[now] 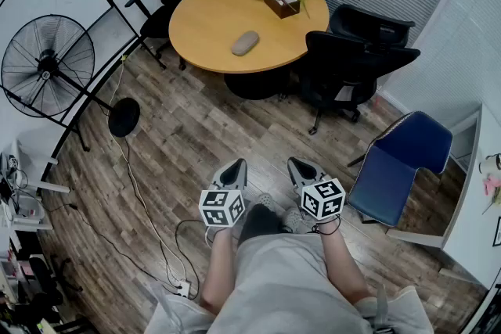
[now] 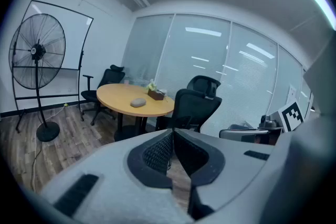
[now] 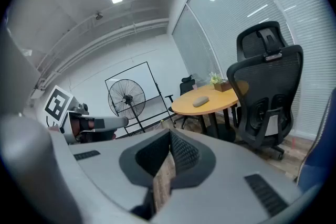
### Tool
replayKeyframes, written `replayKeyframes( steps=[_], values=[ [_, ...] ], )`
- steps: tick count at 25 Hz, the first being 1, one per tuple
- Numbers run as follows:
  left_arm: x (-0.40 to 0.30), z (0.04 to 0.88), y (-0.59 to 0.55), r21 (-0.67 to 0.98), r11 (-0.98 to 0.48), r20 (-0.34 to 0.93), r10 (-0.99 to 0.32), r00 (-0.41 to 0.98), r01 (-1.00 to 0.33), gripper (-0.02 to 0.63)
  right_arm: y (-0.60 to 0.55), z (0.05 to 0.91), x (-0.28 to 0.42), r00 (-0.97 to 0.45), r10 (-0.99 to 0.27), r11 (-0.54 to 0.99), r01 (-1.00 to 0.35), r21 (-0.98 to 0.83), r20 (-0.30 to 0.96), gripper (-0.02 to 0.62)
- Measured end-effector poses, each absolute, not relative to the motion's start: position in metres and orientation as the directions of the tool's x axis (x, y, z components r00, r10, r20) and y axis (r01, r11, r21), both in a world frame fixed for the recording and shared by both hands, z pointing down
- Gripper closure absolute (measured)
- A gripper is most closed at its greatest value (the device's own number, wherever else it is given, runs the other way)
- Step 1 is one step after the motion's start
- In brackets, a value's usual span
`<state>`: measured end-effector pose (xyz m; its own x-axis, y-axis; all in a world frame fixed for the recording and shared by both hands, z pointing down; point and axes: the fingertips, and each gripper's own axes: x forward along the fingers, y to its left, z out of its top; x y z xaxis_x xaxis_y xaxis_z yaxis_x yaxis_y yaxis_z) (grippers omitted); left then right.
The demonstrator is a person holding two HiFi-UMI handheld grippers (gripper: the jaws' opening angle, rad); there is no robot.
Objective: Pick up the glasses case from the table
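Observation:
A grey oval glasses case (image 1: 245, 43) lies on the round wooden table (image 1: 211, 35) across the room. It also shows as a small grey lump, the case (image 2: 138, 103) in the left gripper view and the case (image 3: 200, 101) in the right gripper view. My left gripper (image 1: 233, 171) and right gripper (image 1: 300, 170) are held side by side in front of the person's body, far from the table. Both are shut with nothing between their jaws.
A flower box (image 1: 280, 1) stands at the table's far side. Black office chairs (image 1: 352, 59) crowd the table's right and back. A blue chair (image 1: 399, 160) sits near right. A standing fan (image 1: 48, 66) and floor cables (image 1: 141, 207) lie left.

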<state>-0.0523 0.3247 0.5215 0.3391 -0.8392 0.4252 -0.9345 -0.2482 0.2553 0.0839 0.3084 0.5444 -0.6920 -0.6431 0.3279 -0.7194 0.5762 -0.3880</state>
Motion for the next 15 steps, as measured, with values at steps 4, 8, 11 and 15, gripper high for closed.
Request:
replayKeyframes(
  steps=[4,8,11,15],
  values=[
    [-0.06,0.516,0.308,0.266,-0.257,0.416,-0.839,0.351,-0.929,0.595,0.29,0.544,0.075,-0.673,-0.656,0.561,-0.738,-0.375,0.342,0.597],
    [-0.07,0.509,0.296,0.276,-0.254,0.405,-0.844,0.352,-0.927,0.595,0.282,0.54,0.066,-0.66,-0.66,0.554,-0.75,-0.361,0.36,0.597],
    [-0.078,0.499,0.286,0.285,-0.257,0.386,-0.851,0.356,-0.923,0.595,0.272,0.532,0.059,-0.651,-0.668,0.548,-0.758,-0.354,0.36,0.597],
    [-0.085,0.494,0.272,0.291,-0.281,0.361,-0.853,0.377,-0.915,0.595,0.258,0.522,0.049,-0.657,-0.68,0.546,-0.75,-0.374,0.325,0.598]
  ],
)
